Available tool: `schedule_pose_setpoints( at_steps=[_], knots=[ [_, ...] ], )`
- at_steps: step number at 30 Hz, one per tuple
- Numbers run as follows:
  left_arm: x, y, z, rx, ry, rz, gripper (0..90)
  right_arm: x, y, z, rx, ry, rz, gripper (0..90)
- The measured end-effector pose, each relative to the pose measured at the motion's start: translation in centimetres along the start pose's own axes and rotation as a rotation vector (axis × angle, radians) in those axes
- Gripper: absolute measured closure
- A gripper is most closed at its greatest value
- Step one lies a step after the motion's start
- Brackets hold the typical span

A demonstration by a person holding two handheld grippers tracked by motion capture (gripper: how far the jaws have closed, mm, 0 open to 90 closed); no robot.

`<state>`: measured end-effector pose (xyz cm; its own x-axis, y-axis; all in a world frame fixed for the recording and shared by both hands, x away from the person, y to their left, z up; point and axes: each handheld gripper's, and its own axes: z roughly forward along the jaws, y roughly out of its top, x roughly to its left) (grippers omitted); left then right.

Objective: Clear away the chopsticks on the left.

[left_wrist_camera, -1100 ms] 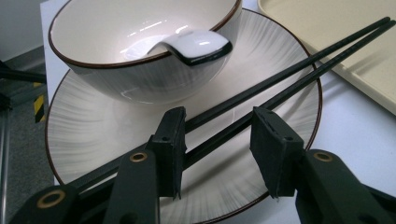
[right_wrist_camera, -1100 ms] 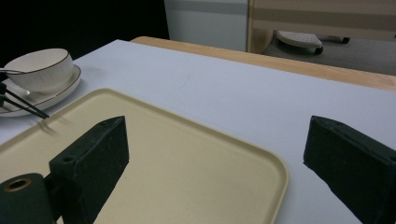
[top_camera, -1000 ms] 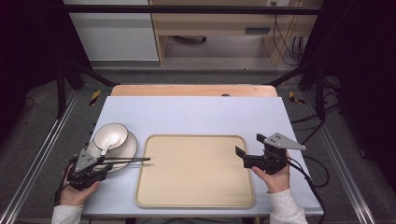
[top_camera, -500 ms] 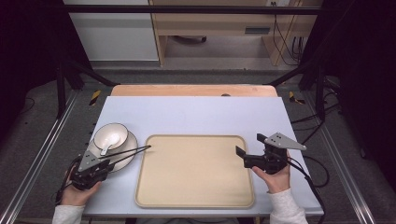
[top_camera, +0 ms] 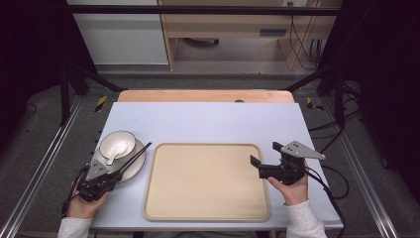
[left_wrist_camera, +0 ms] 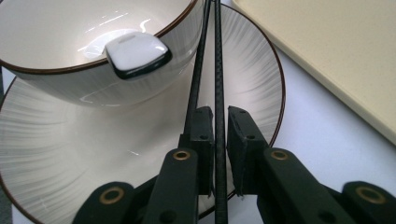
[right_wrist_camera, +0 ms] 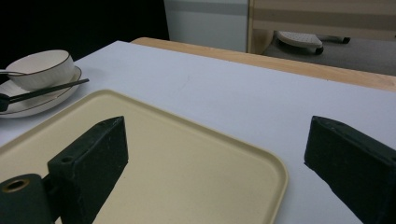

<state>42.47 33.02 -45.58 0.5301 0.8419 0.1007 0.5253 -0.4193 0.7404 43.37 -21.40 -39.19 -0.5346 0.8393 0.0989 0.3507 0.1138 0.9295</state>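
My left gripper (top_camera: 117,171) (left_wrist_camera: 220,116) is shut on a pair of black chopsticks (top_camera: 136,154) (left_wrist_camera: 217,56). Its jaws have just been closing, and one stick lies tight between the pads. The sticks slant up and right across a white plate (top_camera: 134,168) (left_wrist_camera: 243,79). On that plate stands a brown-rimmed white bowl (top_camera: 118,144) (left_wrist_camera: 60,28) with a white spoon (top_camera: 114,151) (left_wrist_camera: 135,53) in it. My right gripper (top_camera: 266,153) (right_wrist_camera: 215,149) is open with nothing between its jaws, over the right edge of the beige tray (top_camera: 208,181) (right_wrist_camera: 177,168).
The tray lies in the middle of the pale blue tabletop (top_camera: 208,121), its left edge close to the plate. A wooden strip (top_camera: 205,95) runs along the table's far side. Metal rails flank the table. A cable trails from the right gripper.
The chopsticks have swung from pointing right over the tray's edge to slanting up and right across the plate. The left gripper shifted slightly. The right gripper has stayed put.
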Motion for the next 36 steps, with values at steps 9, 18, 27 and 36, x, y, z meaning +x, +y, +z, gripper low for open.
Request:
schedule_pose_setpoints(
  at_steps=[9, 18, 27, 36],
  knots=[
    [0.0, 0.4, 0.6, 0.022, -0.012, -0.044, 83.9, -0.1, 0.1, -0.1, -0.002, -0.003, 0.002, 6.3],
    [-0.6, 0.6, 0.2, -0.001, -0.021, -0.05, 85.3, -0.1, 0.0, -0.1, 0.005, -0.006, 0.001, 6.2],
    [-1.7, 1.2, -0.5, -0.055, -0.016, -0.083, 85.5, -0.1, 0.1, -0.1, -0.001, -0.008, -0.002, 5.9],
    [-2.9, 1.8, -1.4, -0.101, -0.009, -0.124, 85.5, -0.2, 0.1, -0.2, 0.002, -0.029, 0.002, 3.7]
  ],
)
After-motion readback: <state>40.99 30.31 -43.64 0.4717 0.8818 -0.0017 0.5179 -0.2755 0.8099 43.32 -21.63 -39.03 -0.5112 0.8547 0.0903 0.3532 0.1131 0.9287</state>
